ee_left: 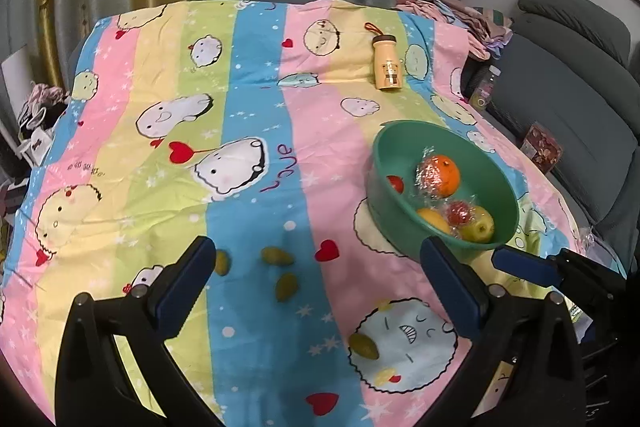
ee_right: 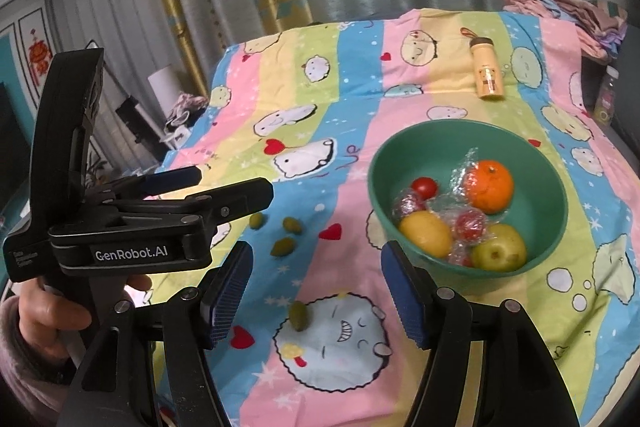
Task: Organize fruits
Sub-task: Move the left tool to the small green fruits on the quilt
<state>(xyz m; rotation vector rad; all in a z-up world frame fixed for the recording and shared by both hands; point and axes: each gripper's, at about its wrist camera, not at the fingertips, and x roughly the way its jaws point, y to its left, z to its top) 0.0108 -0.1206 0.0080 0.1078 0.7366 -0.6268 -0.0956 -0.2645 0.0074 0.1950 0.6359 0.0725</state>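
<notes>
A green bowl (ee_left: 400,147) (ee_right: 560,187) stands on the striped cartoon cloth and holds an orange (ee_right: 489,185), a lemon (ee_right: 425,233), a green apple (ee_right: 500,249) and small red fruits in clear wrap. Several green olives lie loose on the cloth: three near the middle (ee_left: 277,255) (ee_right: 283,246) and one nearer me (ee_left: 363,346) (ee_right: 298,315). My left gripper (ee_left: 316,285) is open and empty above the olives; it also shows in the right wrist view (ee_right: 236,183). My right gripper (ee_right: 314,291) is open and empty, just in front of the bowl.
A yellow bottle (ee_left: 386,61) (ee_right: 488,75) lies at the far side of the cloth. A grey sofa (ee_left: 568,99) with folded clothes (ee_left: 460,15) and a jar (ee_left: 486,87) is at the right. Curtains hang behind.
</notes>
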